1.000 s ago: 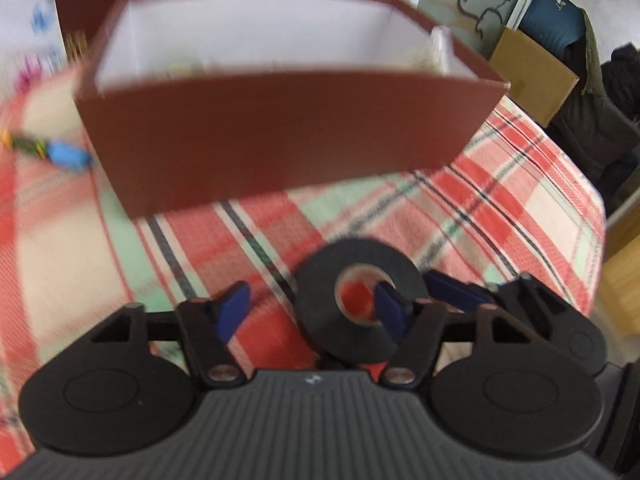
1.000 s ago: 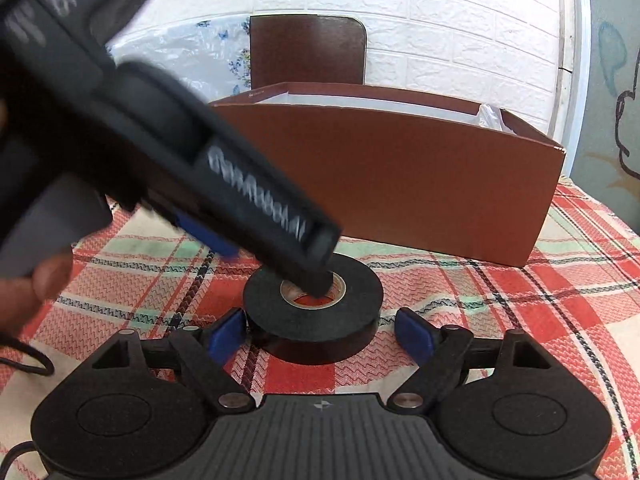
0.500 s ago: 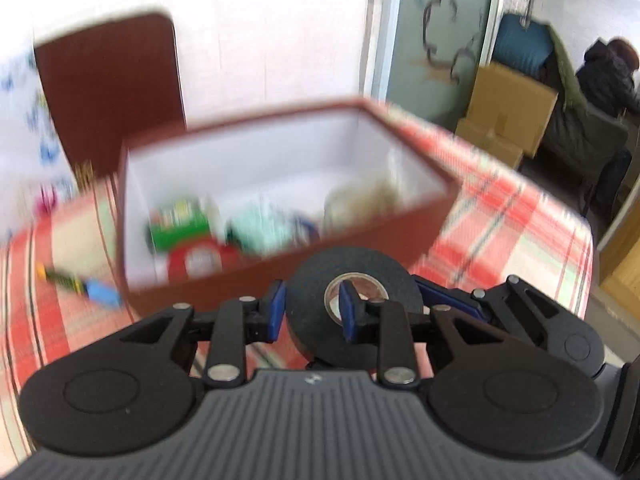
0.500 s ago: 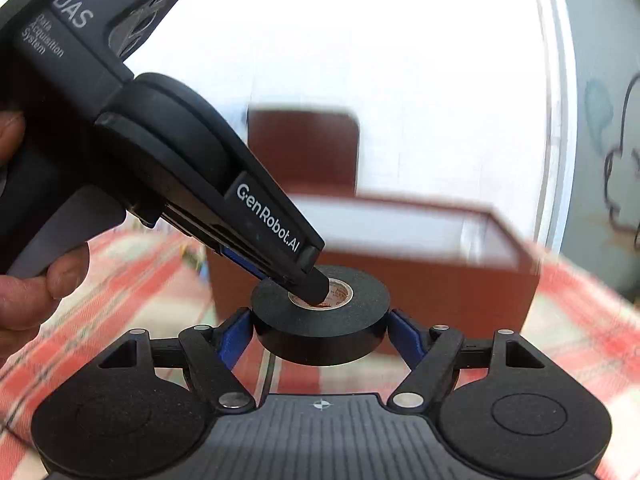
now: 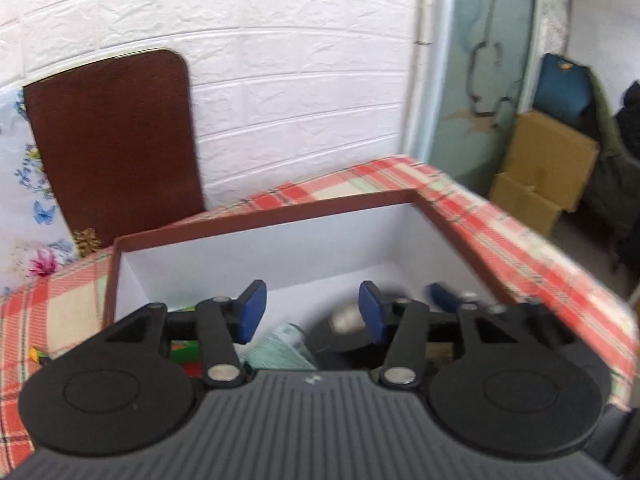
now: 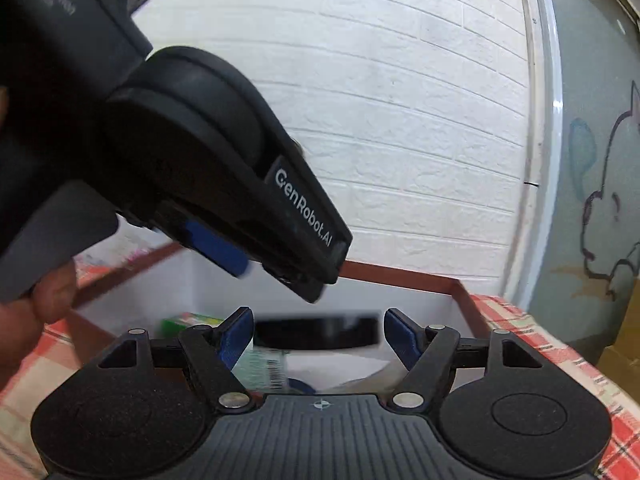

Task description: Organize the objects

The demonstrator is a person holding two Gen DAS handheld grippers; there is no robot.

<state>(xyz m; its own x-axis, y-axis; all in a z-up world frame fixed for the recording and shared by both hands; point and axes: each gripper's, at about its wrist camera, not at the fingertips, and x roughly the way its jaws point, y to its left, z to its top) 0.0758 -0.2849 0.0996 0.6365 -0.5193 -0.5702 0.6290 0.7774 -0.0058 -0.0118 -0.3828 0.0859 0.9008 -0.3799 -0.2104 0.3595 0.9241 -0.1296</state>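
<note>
A black roll of tape (image 6: 316, 334) is blurred in mid-air between my right fingers, touching neither pad, above the inside of the brown box (image 6: 404, 278). In the left wrist view it (image 5: 340, 330) shows low in the box (image 5: 264, 220), under my left gripper. My left gripper (image 5: 312, 312) is open and empty over the box. My right gripper (image 6: 318, 332) is open. The left gripper's body (image 6: 224, 184) fills the upper left of the right wrist view.
The box holds a green packet (image 5: 184, 350), a pale green packet (image 5: 280, 350) and other small items. It stands on a red plaid tablecloth (image 5: 520, 240). A brown chair back (image 5: 112, 140) and a white brick wall are behind. Cardboard boxes (image 5: 548, 168) stand at the right.
Both grippers lifted the tape from the cloth to above the box, then opened. The tape has left both grippers and drops into the box.
</note>
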